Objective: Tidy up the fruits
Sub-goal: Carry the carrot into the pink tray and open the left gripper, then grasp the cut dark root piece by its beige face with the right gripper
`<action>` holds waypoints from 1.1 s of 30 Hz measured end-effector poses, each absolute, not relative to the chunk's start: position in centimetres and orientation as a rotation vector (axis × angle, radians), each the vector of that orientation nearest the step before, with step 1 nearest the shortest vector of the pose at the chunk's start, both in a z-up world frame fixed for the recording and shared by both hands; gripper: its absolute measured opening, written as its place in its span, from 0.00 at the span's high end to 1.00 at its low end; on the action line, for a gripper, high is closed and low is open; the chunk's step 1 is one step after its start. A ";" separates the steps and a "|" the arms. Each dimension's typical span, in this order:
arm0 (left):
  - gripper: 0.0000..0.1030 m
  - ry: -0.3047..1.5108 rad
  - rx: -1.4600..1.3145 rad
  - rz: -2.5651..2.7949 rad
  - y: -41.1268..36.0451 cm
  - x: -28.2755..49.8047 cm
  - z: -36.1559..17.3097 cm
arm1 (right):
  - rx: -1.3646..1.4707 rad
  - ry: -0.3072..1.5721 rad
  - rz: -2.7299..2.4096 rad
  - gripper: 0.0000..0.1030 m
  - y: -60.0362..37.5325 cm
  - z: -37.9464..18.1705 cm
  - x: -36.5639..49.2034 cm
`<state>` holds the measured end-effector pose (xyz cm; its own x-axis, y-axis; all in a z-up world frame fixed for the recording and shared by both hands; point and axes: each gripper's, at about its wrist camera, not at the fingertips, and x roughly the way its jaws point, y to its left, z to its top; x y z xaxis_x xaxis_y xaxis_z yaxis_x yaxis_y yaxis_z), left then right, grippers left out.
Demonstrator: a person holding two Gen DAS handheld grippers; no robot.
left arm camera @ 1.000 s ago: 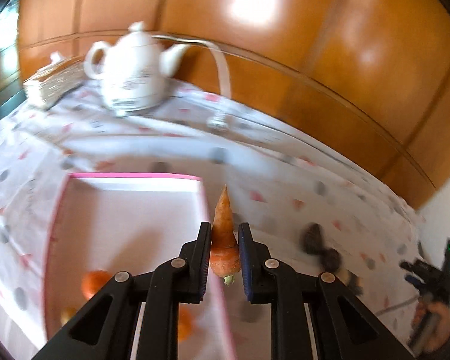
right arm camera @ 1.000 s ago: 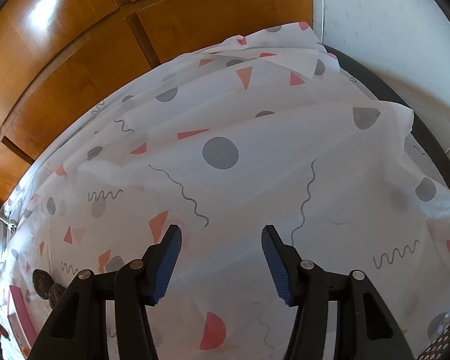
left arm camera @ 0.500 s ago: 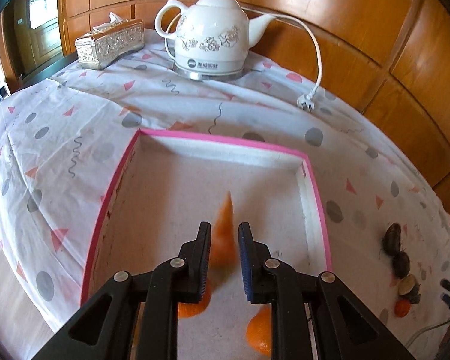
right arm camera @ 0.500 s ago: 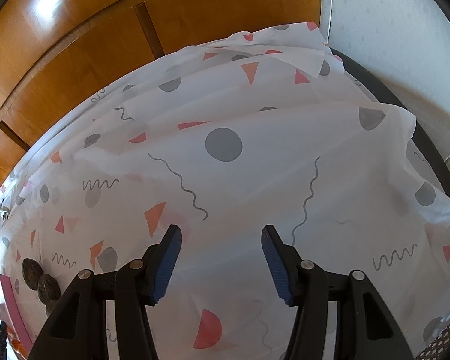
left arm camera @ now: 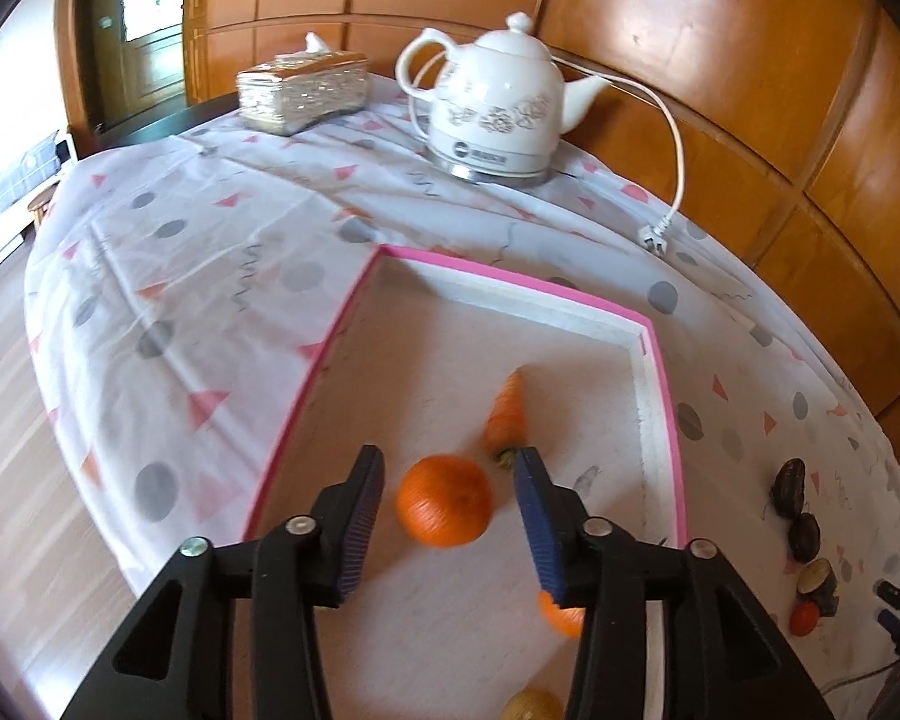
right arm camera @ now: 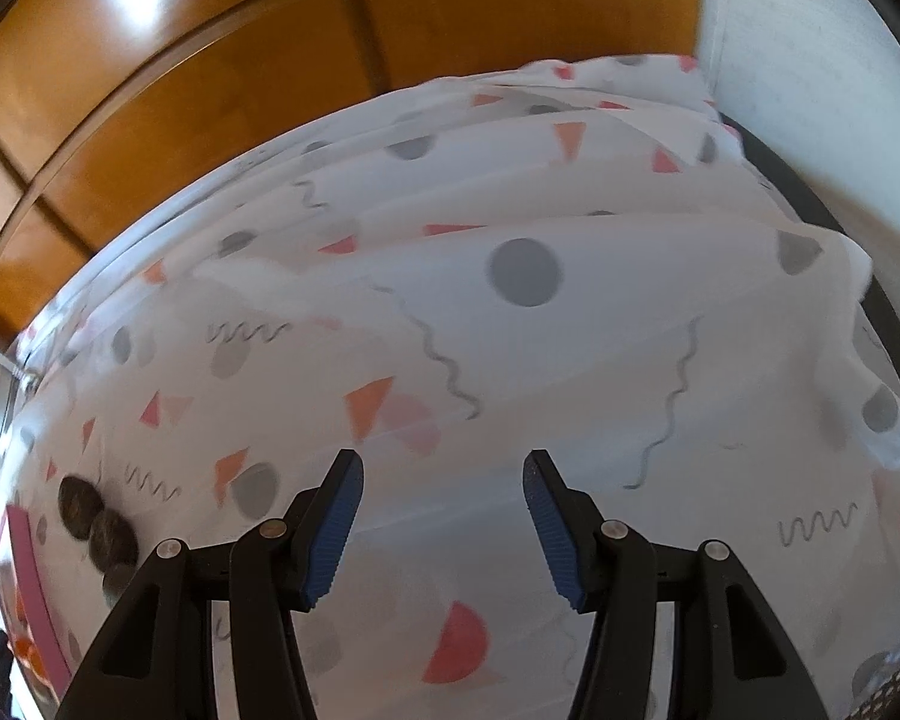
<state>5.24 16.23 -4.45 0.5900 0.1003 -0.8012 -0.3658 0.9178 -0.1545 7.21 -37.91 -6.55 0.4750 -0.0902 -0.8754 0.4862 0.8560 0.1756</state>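
A white tray with a pink rim (left arm camera: 666, 396) lies on the patterned tablecloth. In it a carrot (left arm camera: 506, 414) lies loose beside an orange (left arm camera: 444, 499), with a second orange (left arm camera: 561, 615) and a yellowish fruit (left arm camera: 531, 705) nearer me. My left gripper (left arm camera: 450, 483) hangs over the tray, its jaws opening; the pads touch nothing and the first orange shows in the gap below them. My right gripper (right arm camera: 444, 510) stands open over bare cloth. Dark fruits (left arm camera: 795, 504) (right arm camera: 96, 516) lie on the cloth right of the tray.
A white kettle (left arm camera: 498, 111) with its cord and plug (left arm camera: 654, 237) stands behind the tray, and a tissue box (left arm camera: 303, 90) sits further left. Wooden panels back the table. The cloth's edge drops to the floor on the left. Small cut fruit pieces (left arm camera: 813, 597) lie at the far right.
My left gripper swung over the tray, opened and let go of the carrot, which now lies in the tray. The right gripper's view shifted only slightly.
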 end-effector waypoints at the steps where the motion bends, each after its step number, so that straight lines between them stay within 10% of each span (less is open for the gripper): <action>1: 0.46 0.898 -0.321 0.287 16.5 4.7 -4.4 | 0.427 1.026 -0.347 0.45 -37.5 -6.6 7.3; 9: 0.29 0.871 -0.344 0.335 18.6 1.4 -4.2 | 0.359 1.066 -0.156 0.45 -33.2 -7.1 7.6; 33: 0.24 0.871 -0.438 0.372 21.3 -2.7 -4.8 | 0.094 1.057 0.071 0.55 -22.6 -7.7 7.6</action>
